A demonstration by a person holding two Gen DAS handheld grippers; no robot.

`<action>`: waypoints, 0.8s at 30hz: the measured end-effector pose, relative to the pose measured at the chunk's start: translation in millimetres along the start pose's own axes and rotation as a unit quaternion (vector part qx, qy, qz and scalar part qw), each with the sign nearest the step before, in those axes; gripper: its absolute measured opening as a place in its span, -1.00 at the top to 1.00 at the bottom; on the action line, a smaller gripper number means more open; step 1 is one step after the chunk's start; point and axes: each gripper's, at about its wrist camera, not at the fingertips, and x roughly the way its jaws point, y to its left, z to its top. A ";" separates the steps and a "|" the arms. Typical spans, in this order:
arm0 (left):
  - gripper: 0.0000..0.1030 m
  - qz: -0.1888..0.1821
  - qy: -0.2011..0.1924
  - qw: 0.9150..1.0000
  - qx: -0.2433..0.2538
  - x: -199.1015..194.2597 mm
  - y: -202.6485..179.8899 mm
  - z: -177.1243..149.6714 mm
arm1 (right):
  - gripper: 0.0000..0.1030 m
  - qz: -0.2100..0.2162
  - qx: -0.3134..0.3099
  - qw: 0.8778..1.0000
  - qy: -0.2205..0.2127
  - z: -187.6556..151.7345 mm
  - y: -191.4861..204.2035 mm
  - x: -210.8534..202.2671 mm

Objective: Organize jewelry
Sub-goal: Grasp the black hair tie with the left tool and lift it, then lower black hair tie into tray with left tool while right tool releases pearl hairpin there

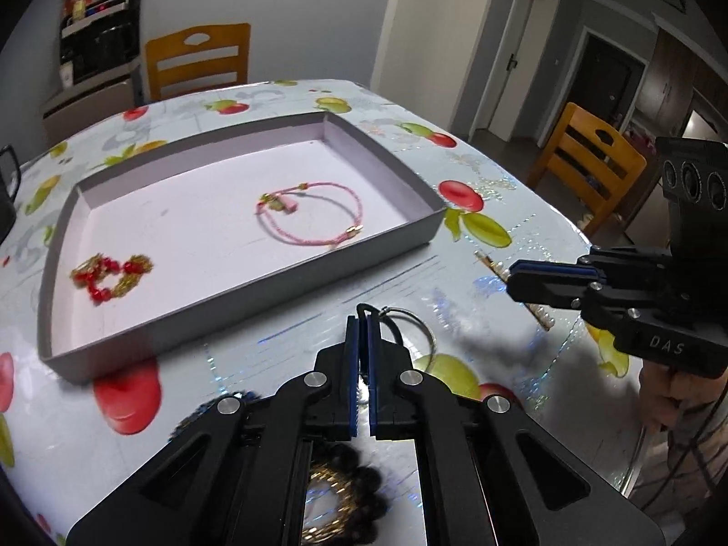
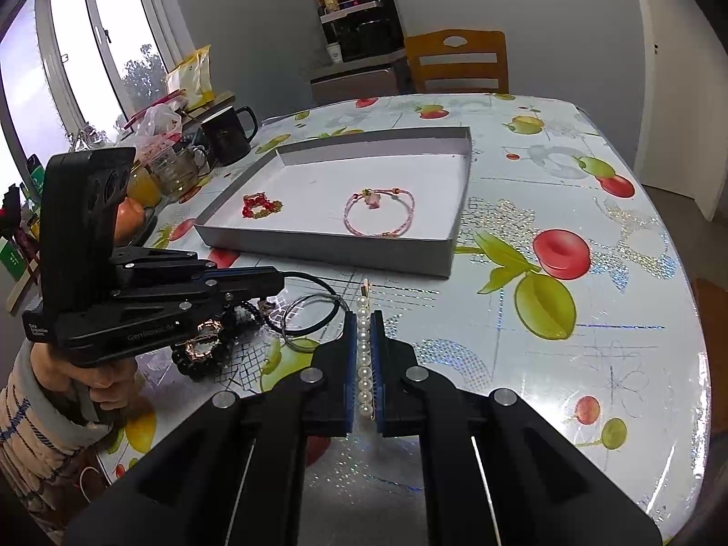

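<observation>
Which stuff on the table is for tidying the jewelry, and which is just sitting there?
For the job:
- grey tray
- pink bracelet in it
- red and gold bracelet in it
- pearl clip in the right gripper
- black cord in the left gripper
- dark bead bracelet on the table

Just lying about:
- black mug
- glass cup
- chair

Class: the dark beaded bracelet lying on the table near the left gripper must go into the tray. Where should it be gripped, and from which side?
Grip one bead segment of the dark beaded bracelet from above, one finger inside the loop: it lies flat, so side approaches probably slip.
</observation>
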 end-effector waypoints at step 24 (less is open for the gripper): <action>0.93 0.005 -0.062 0.998 -0.003 -57.3 23.9 20.6 | 0.88 0.005 -0.022 1.000 -0.017 35.8 23.6 6.1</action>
